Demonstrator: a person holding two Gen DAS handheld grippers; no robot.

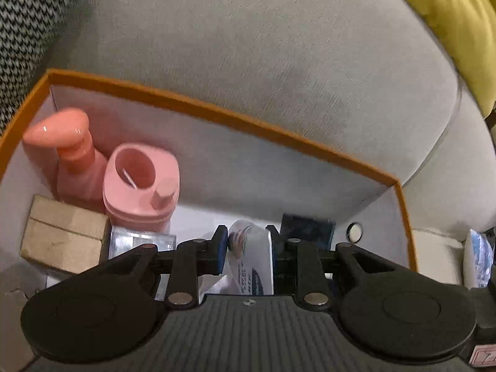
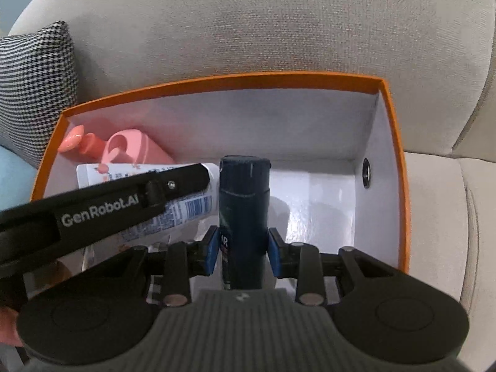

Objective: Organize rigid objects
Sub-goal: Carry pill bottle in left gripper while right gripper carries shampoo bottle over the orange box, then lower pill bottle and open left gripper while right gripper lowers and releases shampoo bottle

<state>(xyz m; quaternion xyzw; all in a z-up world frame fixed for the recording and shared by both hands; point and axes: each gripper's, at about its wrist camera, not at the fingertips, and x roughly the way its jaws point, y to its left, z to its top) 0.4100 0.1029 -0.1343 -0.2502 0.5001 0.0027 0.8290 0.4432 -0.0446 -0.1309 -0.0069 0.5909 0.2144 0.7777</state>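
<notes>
An orange-rimmed box (image 2: 393,117) with white inner walls (image 1: 217,155) rests on a grey sofa. My left gripper (image 1: 248,248) is shut on a white printed tube (image 1: 251,257), held over the box's inside. In the right wrist view that white tube (image 2: 183,207) lies under the left gripper's black finger (image 2: 130,198). My right gripper (image 2: 241,248) is shut on a dark blue bottle (image 2: 243,204), which points down into the box. At the box's left end stand a coral pump bottle (image 1: 74,155) and a pink container (image 1: 139,183).
A brown cardboard carton (image 1: 62,235) and a clear plastic case (image 1: 139,241) lie in the box's near left part. A houndstooth cushion (image 2: 34,90) leans at the left of the sofa and a yellow cushion (image 1: 449,24) at the right. The box's right half (image 2: 322,192) shows bare white floor.
</notes>
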